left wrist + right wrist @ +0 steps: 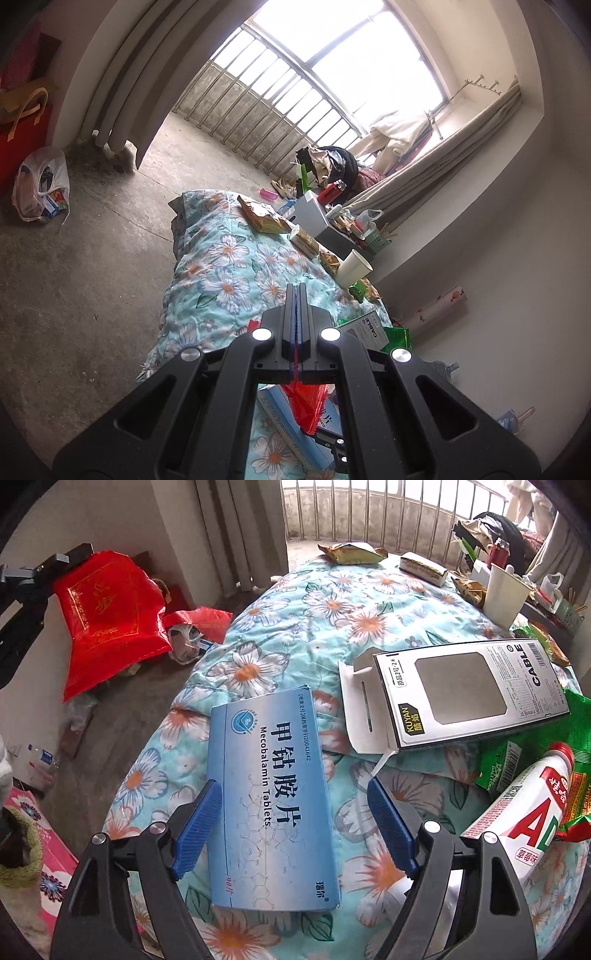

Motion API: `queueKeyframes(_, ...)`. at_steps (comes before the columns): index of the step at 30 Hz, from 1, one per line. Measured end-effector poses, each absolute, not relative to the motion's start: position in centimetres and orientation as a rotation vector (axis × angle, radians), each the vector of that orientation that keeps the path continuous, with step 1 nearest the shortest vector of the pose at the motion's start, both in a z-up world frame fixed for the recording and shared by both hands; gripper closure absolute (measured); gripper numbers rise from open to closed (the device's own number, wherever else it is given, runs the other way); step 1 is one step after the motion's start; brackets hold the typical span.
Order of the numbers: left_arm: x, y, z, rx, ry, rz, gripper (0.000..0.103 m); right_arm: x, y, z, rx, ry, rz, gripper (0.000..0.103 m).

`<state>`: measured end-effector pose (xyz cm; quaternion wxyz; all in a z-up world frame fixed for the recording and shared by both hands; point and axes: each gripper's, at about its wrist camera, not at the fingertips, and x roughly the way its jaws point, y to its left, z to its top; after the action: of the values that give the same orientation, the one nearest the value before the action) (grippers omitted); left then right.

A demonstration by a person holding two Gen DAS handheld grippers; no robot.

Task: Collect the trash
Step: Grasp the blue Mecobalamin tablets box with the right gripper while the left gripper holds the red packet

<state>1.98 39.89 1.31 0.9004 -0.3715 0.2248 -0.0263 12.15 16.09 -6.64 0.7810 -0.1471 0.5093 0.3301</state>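
Observation:
My left gripper (296, 291) is shut on the rim of a red plastic bag (308, 406), which hangs below the fingers; the bag also shows held up at the left in the right wrist view (107, 620). My right gripper (291, 794) is open, its blue pads on either side of a blue tablet box (271, 801) lying flat on the flowered quilt (325, 627). A grey cable box (469, 698), a white drink bottle (524, 812), green wrappers (535, 746), snack packets (351, 552) and a white paper cup (504, 594) lie on the quilt.
A white plastic bag of rubbish (40, 184) sits on the concrete floor by the radiator. Clutter, a red bottle (330, 190) and a green basket (376, 240) crowd the far side near the curtain. A clear bottle (40, 757) lies on the floor.

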Motion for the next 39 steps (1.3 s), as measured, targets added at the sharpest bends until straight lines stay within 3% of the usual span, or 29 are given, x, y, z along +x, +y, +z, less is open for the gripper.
queueKeyframes(12, 2.5, 39.3, 1.6, -0.749, 0.482, -0.035, 0.103, 11.7, 16.8, -7.0, -0.353, 1.087, 0.729, 0.018)
queueKeyframes(27, 2.5, 39.5, 1.1, -0.751, 0.505, -0.015, 0.103, 9.9, 17.6, -7.6, -0.405, 1.071, 0.744, 0.019)
queueKeyframes(30, 2.4, 39.5, 1.1, -0.749, 0.508, -0.013, 0.103, 10.0, 17.1, -7.1, -0.378, 1.062, 0.743, 0.032)
queueKeyframes(39, 2.0, 39.3, 1.8, -0.734, 0.492, -0.009, 0.103, 9.6, 15.4, -4.9, -0.264, 1.038, 0.804, 0.033)
